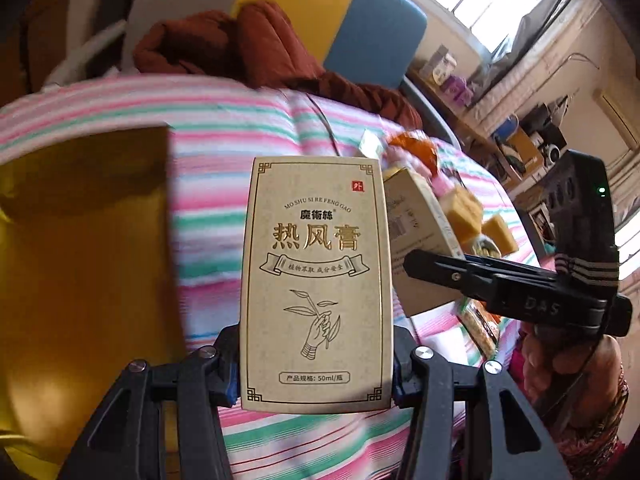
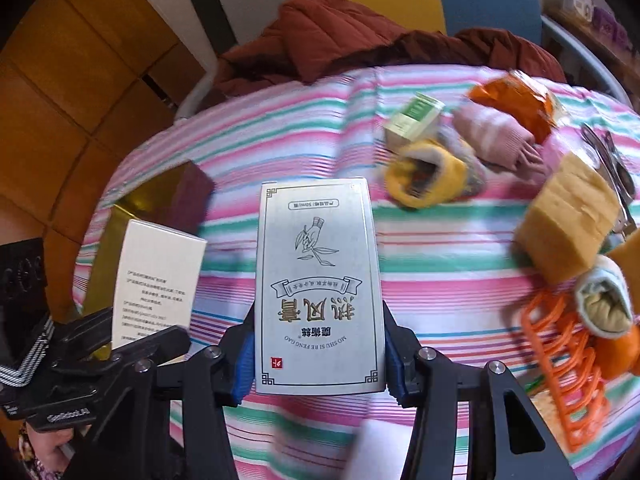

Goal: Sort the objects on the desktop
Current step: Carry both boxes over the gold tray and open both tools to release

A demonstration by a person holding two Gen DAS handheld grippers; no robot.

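Note:
My left gripper [image 1: 316,360] is shut on a tan box with gold Chinese print [image 1: 316,280], held upright above the striped cloth [image 1: 224,136]. In the right wrist view, my right gripper [image 2: 320,354] is shut on a matching pale box [image 2: 320,280], whose print reads upside down. Each gripper also shows in the other's view. The right gripper [image 1: 460,276] sits at the right of the left wrist view with its box [image 1: 416,220]. The left gripper [image 2: 132,348] sits low left in the right wrist view with its box [image 2: 156,280]. A gold box [image 2: 132,208] lies at the cloth's left edge.
On the right of the cloth [image 2: 280,132] lie a small green box [image 2: 414,120], rolled socks [image 2: 428,178], an orange packet [image 2: 520,100], tan blocks [image 2: 568,224], an orange hanger [image 2: 560,360] and scissors [image 2: 612,160]. A red-brown jacket [image 2: 340,36] is heaped at the far edge.

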